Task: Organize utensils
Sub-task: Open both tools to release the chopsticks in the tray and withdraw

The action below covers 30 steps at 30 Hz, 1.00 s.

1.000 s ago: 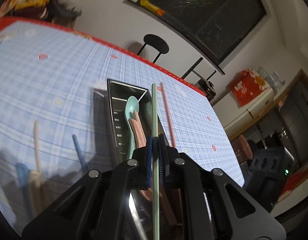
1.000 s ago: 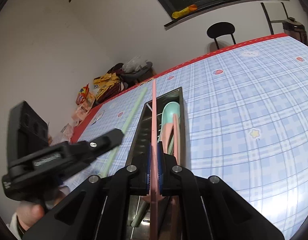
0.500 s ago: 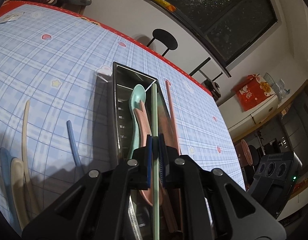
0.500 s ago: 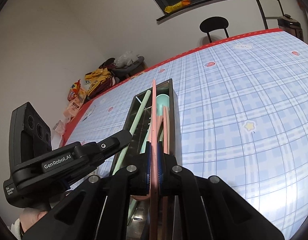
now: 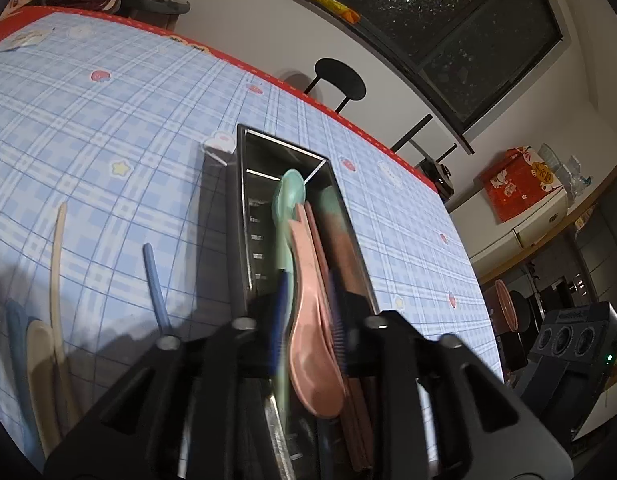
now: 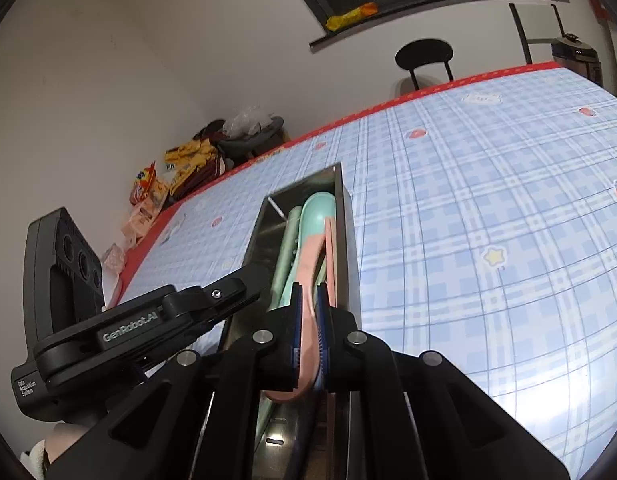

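A long steel utensil tray (image 5: 241, 216) (image 6: 344, 240) lies on the blue checked tablecloth. It holds a green spoon (image 5: 288, 196) (image 6: 314, 216), a pink spoon (image 5: 310, 320) (image 6: 308, 252), a green chopstick (image 6: 286, 240) and a pink chopstick (image 6: 329, 248). My left gripper (image 5: 306, 328) hovers over the tray's near end, jaws apart and empty. My right gripper (image 6: 308, 320) is over the same end, jaws slightly apart, with the pink spoon's handle showing between them. The left gripper (image 6: 156, 320) shows in the right wrist view.
On the cloth left of the tray lie a blue chopstick (image 5: 156, 284), a beige chopstick (image 5: 56, 264), and beige and blue spoons (image 5: 36, 368). A black stool (image 5: 340, 84) stands past the red table edge (image 5: 268, 76). Bags (image 6: 180, 168) lie at the far corner.
My left gripper has opened and let the green chopstick go into the tray. My right gripper has let the pink chopstick go; it lies along the tray's right wall. Both grippers came lower.
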### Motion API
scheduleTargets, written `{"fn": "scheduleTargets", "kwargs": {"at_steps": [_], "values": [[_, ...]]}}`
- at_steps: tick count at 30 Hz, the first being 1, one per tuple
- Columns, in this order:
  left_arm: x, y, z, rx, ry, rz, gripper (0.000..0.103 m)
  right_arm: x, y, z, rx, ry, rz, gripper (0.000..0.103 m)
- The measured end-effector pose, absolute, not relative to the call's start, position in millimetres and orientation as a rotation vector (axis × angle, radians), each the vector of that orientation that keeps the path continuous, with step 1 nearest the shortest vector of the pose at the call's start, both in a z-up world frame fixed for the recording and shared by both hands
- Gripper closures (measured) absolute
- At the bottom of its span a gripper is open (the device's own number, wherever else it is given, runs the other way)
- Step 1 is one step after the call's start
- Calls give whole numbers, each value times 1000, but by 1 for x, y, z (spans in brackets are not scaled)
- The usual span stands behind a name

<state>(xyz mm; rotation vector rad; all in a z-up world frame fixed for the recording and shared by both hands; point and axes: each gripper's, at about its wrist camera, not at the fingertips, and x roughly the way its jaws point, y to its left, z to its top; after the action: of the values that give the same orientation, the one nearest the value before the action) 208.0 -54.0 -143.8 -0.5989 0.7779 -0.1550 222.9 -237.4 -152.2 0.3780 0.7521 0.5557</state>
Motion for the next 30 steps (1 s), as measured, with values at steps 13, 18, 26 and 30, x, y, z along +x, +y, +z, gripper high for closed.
{"fn": "scheduleTargets", "kwargs": {"at_steps": [13, 18, 26, 30], "values": [[168, -25, -100, -372, 647, 13, 12, 208, -264, -129, 385, 561, 380, 6], [148, -12, -91, -294, 629, 58, 6, 202, -274, -124, 412, 490, 346, 6], [104, 15, -80, -175, 619, 92, 6, 182, -259, -119, 389, 478, 336, 6], [86, 31, -79, -130, 624, 93, 6, 160, -250, -115, 353, 485, 345, 6]]}}
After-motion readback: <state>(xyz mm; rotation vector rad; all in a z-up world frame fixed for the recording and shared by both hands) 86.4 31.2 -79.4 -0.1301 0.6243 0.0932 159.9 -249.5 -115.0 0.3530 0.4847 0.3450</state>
